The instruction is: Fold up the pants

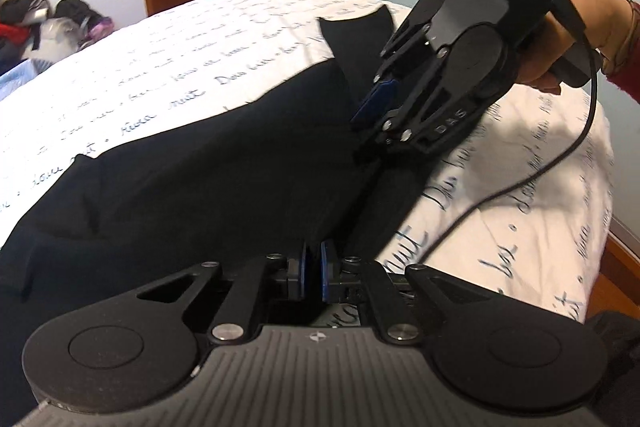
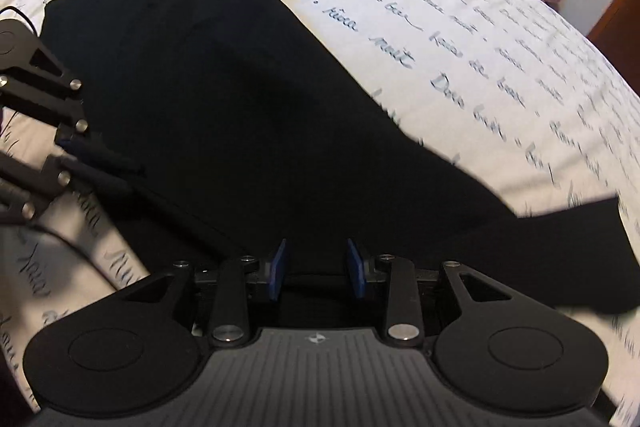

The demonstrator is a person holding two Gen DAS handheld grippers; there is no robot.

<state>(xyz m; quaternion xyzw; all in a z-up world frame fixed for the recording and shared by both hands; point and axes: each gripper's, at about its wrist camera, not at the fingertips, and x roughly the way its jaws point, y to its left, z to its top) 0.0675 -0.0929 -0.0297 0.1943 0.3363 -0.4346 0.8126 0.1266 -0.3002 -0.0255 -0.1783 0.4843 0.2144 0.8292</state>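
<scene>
Lying spread across the bed sheet, the black pants are seen flat on the white cloth printed with handwriting. The left gripper is held at the near edge of the pants, its blue pads pressed almost together; whether cloth is pinched cannot be told. The right gripper is held over the pants with its pads spread apart, dark cloth lying between them and not clamped. Beyond the pants, a hand is seen on that gripper's handle

Left claw shut; right claw parted.
</scene>
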